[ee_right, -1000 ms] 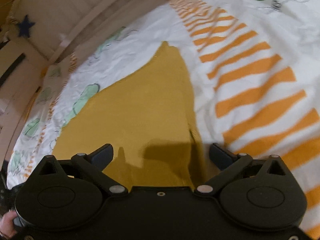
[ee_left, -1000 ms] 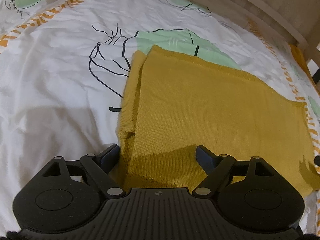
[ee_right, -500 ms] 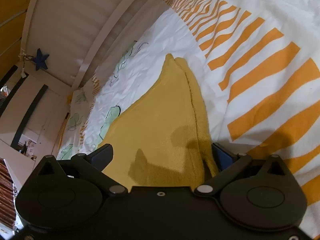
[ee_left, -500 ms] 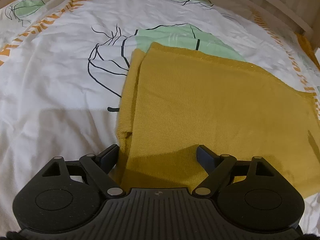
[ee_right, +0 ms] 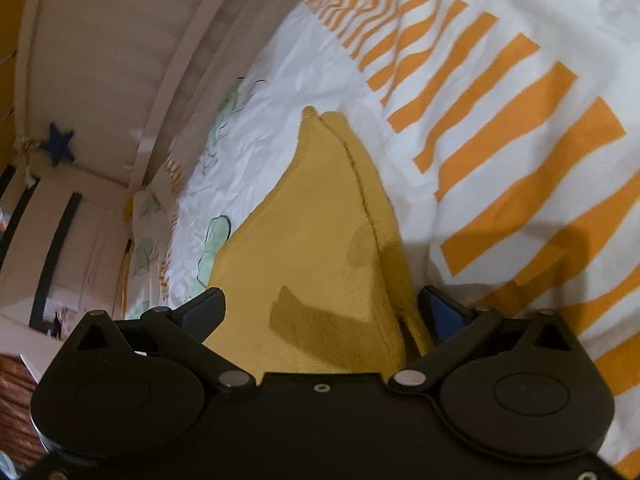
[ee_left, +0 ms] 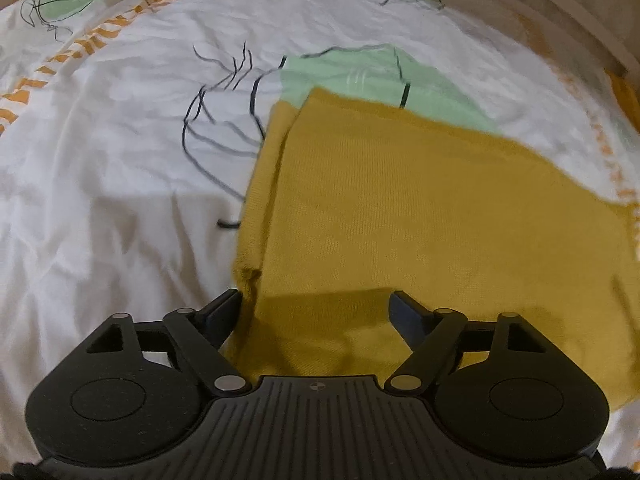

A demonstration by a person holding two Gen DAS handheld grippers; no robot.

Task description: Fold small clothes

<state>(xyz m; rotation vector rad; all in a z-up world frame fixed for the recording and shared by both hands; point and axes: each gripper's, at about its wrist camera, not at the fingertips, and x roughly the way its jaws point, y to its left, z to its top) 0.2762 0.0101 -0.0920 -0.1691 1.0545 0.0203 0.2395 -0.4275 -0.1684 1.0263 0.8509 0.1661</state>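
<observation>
Both hand-held grippers, left point(ee_left: 316, 304) and right point(ee_right: 322, 306), spread over yellow cloth point(ee_left: 420, 216) at frame bottom; next: pinch edge, fold.

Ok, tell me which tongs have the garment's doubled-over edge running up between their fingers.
The right tongs: the mustard garment shows a layered edge running up between their fingers. The left tongs frame mostly flat cloth, with the layered edge beside the left finger.

Location: a child's bedroom in a home. Indicators: a bed covered with a white duvet point(ee_left: 100, 168) printed with green leaf shapes and orange stripes point(ee_right: 500, 140); a pale wooden bed rail point(ee_right: 172, 92) curving along the mattress edge; 1 dark blue star decoration point(ee_right: 59, 148) hung beside the rail.
</observation>
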